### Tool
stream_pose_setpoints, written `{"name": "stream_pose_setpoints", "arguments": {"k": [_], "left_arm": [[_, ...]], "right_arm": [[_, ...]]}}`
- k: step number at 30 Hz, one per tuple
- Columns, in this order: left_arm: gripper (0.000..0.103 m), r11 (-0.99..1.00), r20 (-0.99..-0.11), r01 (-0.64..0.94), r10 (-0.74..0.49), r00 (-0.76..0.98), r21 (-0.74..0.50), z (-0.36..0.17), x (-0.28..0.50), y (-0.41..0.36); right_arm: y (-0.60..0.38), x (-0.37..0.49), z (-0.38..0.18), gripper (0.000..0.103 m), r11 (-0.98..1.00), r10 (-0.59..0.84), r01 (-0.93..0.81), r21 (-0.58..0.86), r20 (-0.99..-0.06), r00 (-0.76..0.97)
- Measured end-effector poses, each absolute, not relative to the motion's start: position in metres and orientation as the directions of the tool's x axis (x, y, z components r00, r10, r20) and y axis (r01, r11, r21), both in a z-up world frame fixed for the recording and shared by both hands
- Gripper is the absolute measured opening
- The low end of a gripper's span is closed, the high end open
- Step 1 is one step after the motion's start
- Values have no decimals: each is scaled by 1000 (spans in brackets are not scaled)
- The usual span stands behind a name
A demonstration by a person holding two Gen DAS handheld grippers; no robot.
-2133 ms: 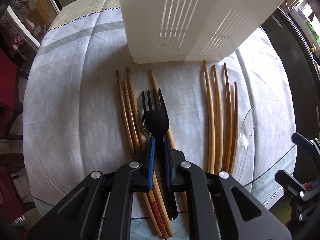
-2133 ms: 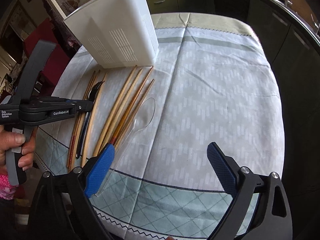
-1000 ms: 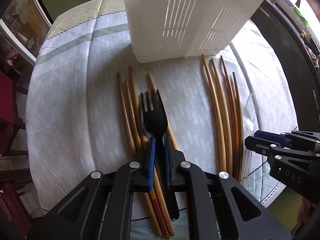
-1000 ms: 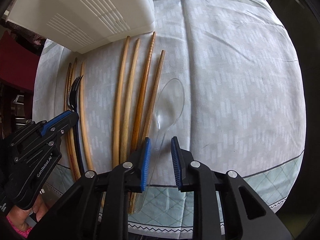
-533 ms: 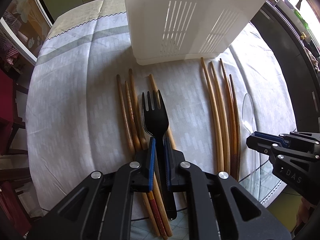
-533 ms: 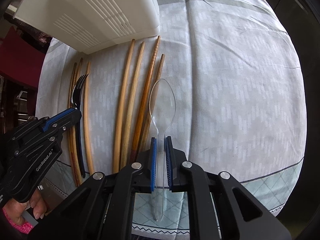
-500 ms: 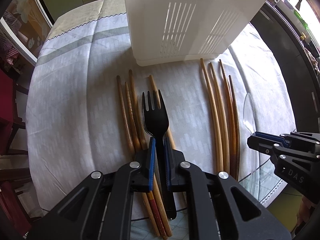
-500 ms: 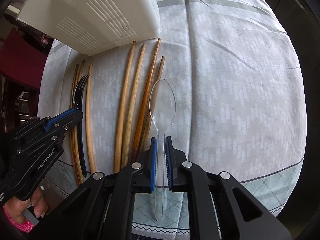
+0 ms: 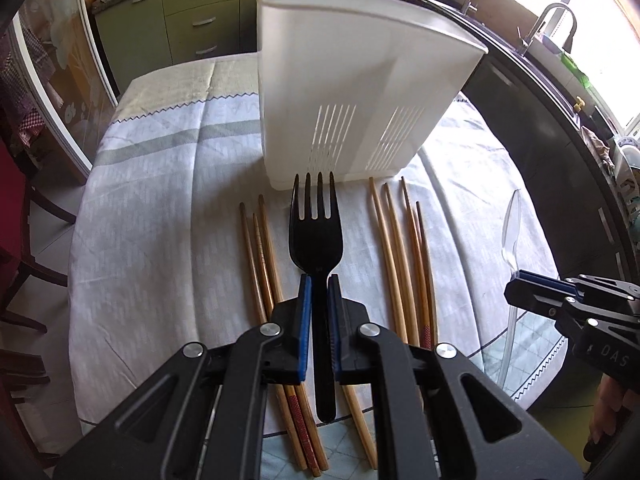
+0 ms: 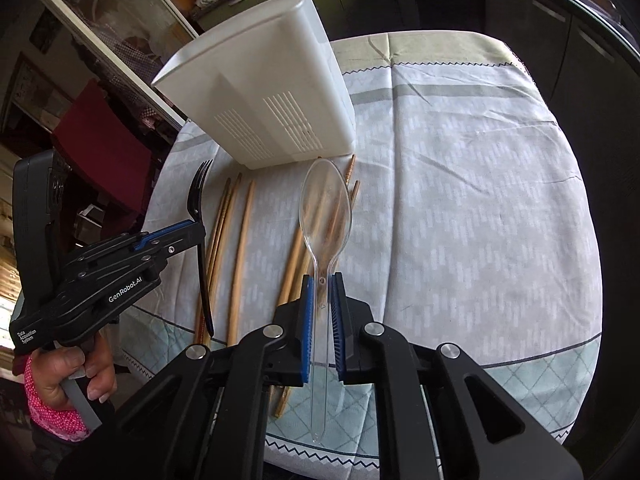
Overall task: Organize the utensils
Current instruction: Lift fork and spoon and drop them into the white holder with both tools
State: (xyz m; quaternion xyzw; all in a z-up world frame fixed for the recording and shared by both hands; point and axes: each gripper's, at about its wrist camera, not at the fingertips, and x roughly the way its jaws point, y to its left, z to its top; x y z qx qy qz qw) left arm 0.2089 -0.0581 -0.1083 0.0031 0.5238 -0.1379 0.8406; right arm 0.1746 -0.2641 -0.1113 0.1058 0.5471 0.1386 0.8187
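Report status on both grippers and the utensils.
Left gripper shut on black plastic fork, lifted. Right gripper shut on clear plastic spoon, lifted. Wooden chopsticks on cloth. White slotted caddy ahead, path clear.

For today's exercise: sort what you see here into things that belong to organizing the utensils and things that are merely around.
Part of the job:
black fork, held by the left gripper
clear spoon, held by the right gripper
wooden chopsticks on the cloth
white utensil holder

Just around:
tablecloth
green cabinets
red chair
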Motion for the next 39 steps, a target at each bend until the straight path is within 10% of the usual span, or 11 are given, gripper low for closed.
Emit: {"name": "stream_pose_setpoints", "arguments": {"k": [13, 31, 39], "left_arm": [[8, 952, -757, 279, -276, 592, -128, -59, 173, -58], [8, 966, -327, 242, -257, 909, -87, 65, 241, -82], [8, 978, -340, 195, -207, 917, -71, 34, 277, -92]], "right_arm": [[-281, 160, -67, 10, 923, 383, -175, 342, -784, 489], [-267, 182, 49, 10, 935, 348, -263, 236, -479, 806], [-267, 208, 63, 10, 947, 310, -245, 206, -399, 863]]}}
